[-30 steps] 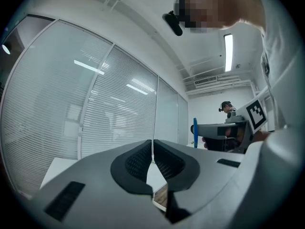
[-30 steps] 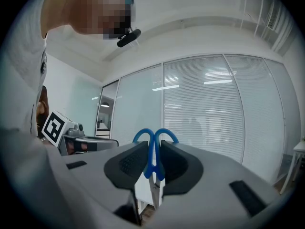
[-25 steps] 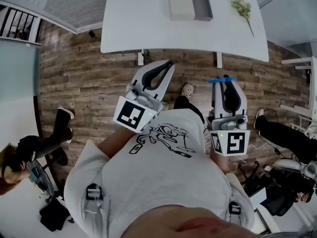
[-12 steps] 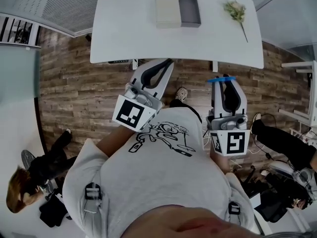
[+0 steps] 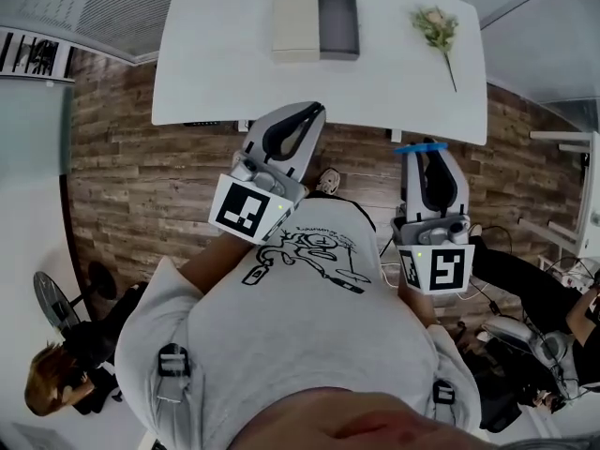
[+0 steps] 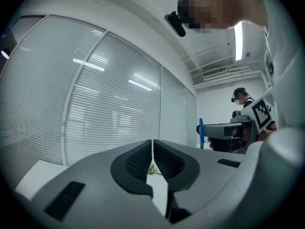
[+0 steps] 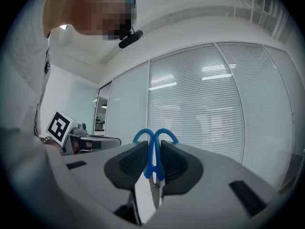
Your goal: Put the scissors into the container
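Head view: right hand-held gripper (image 5: pixel 427 155) clamps the scissors (image 5: pixel 421 146), left hand-held gripper (image 5: pixel 316 112) closed, empty; carry them level, release low inside the container (image 5: pixel 338 26) at twelve o'clock.

From above we see only the blue handles of the scissors (image 5: pixel 411 148) at the tip of the right gripper (image 5: pixel 430 157); the blades are hidden between its jaws. Past the left gripper (image 6: pixel 152 147), the flower (image 6: pixel 152 169) is a mere sliver.
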### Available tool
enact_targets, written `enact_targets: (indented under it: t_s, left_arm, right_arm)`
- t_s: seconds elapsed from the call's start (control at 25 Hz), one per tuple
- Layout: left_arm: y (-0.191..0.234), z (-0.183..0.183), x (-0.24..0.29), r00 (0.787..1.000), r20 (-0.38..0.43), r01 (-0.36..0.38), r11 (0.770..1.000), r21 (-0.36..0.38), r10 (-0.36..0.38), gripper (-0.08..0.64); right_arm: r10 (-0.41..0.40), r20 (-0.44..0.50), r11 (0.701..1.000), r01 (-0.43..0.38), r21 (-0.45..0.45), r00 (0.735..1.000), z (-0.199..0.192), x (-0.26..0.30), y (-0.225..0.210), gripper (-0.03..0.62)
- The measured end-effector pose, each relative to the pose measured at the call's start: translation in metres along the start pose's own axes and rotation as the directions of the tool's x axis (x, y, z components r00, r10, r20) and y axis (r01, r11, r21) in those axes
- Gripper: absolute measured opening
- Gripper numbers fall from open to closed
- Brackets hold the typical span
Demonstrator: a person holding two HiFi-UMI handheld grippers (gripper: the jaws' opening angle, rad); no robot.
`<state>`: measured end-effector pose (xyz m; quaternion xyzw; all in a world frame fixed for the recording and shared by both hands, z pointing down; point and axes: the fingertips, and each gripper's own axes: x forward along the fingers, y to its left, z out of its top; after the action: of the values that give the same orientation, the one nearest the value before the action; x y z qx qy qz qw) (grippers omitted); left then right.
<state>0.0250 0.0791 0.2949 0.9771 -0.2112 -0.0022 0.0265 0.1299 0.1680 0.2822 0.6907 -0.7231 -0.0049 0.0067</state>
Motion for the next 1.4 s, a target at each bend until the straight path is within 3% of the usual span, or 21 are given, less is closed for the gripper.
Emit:
enact_targets:
  t_s: [0.72,1.4]
  left_arm:
    - [0.029,0.000,0.043,0.996,0.002,-0.086,0.996,-0.007,0.086,0.026]
    - [0.131,0.004,0.088,0.995,0.017,-0.095,0.995,-0.035,0.096,0.026]
  right_arm:
    - [0.105,0.000,0.994,-0.105,0.019,0.994,-0.003,0.055,-0.032,0.087]
    - [0.132,-0.019,0.991,-0.132,-0.006,0.991,0.004,0.173,-0.035,0.087]
